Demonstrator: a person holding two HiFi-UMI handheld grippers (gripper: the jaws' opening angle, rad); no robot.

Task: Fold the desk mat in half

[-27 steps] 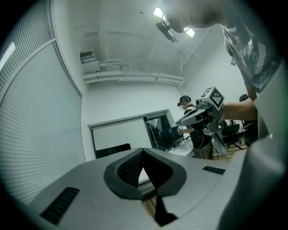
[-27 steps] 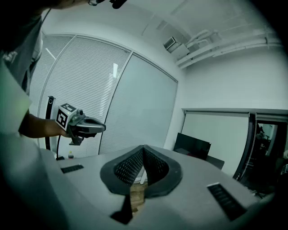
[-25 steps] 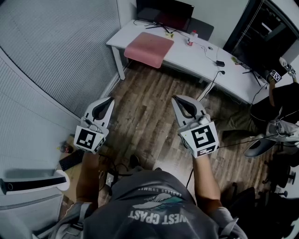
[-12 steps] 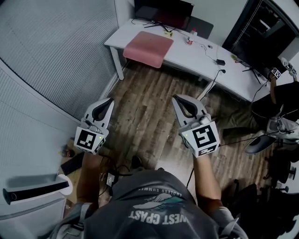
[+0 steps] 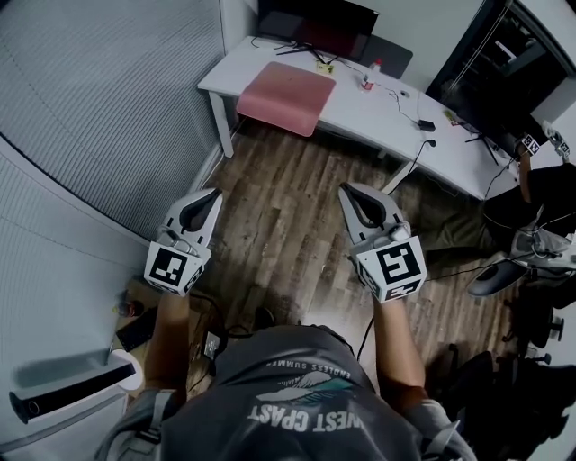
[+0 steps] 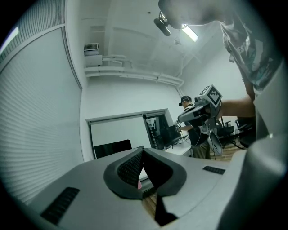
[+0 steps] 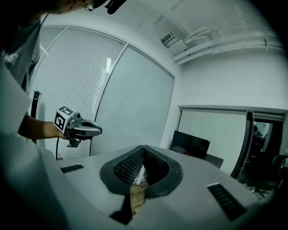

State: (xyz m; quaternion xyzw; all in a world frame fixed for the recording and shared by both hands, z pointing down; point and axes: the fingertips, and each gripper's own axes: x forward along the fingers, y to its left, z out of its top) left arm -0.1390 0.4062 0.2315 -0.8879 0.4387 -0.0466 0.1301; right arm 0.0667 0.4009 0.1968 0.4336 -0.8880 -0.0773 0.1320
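A pink desk mat (image 5: 286, 93) lies flat on the white desk (image 5: 378, 112) far ahead, its front edge hanging slightly over the desk's edge. Both grippers are held over the wooden floor, well short of the desk. My left gripper (image 5: 213, 193) is shut with nothing in it, and so is my right gripper (image 5: 344, 190). In the left gripper view the jaws (image 6: 142, 149) meet tip to tip, with a sliver of the pink mat (image 6: 143, 174) seen past them. The right gripper view shows its jaws (image 7: 143, 147) pressed together, empty.
A dark monitor (image 5: 317, 22) and cables stand on the desk behind the mat. A small bottle (image 5: 369, 76) sits right of the mat. Another person (image 5: 540, 194) with a gripper is at the right by office chairs. Blinds (image 5: 99, 99) line the left wall.
The view has shifted slightly closer to the desk; both grippers stay shut and hold about the same pose.
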